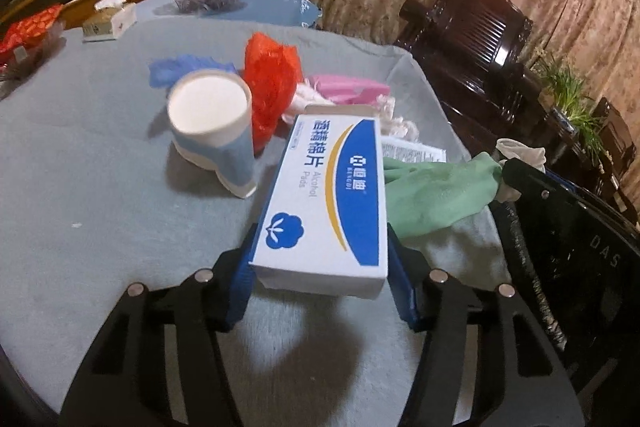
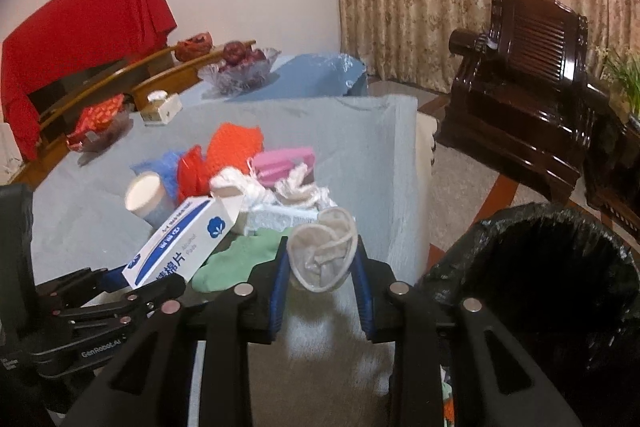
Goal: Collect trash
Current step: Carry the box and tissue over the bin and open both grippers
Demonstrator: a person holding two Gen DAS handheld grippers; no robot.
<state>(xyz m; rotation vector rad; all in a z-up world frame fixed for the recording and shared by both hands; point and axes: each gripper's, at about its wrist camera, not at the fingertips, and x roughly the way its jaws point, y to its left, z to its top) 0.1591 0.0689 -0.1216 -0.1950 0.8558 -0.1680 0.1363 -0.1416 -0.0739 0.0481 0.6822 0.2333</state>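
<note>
Both hands were mid-pickup, each with a piece of rubbish lifted clear of the grey-covered table (image 1: pixel 100 187). The left gripper (image 1: pixel 320 267) had its fingers (image 1: pixel 240 279) pressed on the two long sides of a blue-and-white alcohol-pad box (image 1: pixel 324 195), whose near end sat between them while its open far end pointed toward the heap; a shadow on the cloth beneath suggested the box was off the surface. The right gripper (image 2: pixel 322 283) held its fingers (image 2: pixel 278 287) at a narrow setting on a crumpled whitish mask-like scrap (image 2: pixel 322 251), which stood up between the blue pads. The remaining litter lay in a cluster further back: a paper cup (image 1: pixel 210 125) tipped on its side, red netting (image 1: pixel 270 79), a blue crumpled bag (image 1: pixel 180 69), a pink packet (image 1: pixel 352 89), white rope-like scraps (image 2: pixel 256 189), a printed leaflet (image 1: pixel 412 149) and a green glove (image 1: pixel 432 195) just beside the box. The black-lined bin (image 2: pixel 532 291) stood off the table's edge to the right, near the right gripper and further from the left. The step in hand looked like carrying these two items away; the next move would call for swinging each over the bin's mouth and spreading the fingers only once above it, the right hand likely first, with the long box kept level so it would not pivot out of its end-on grip.
</note>
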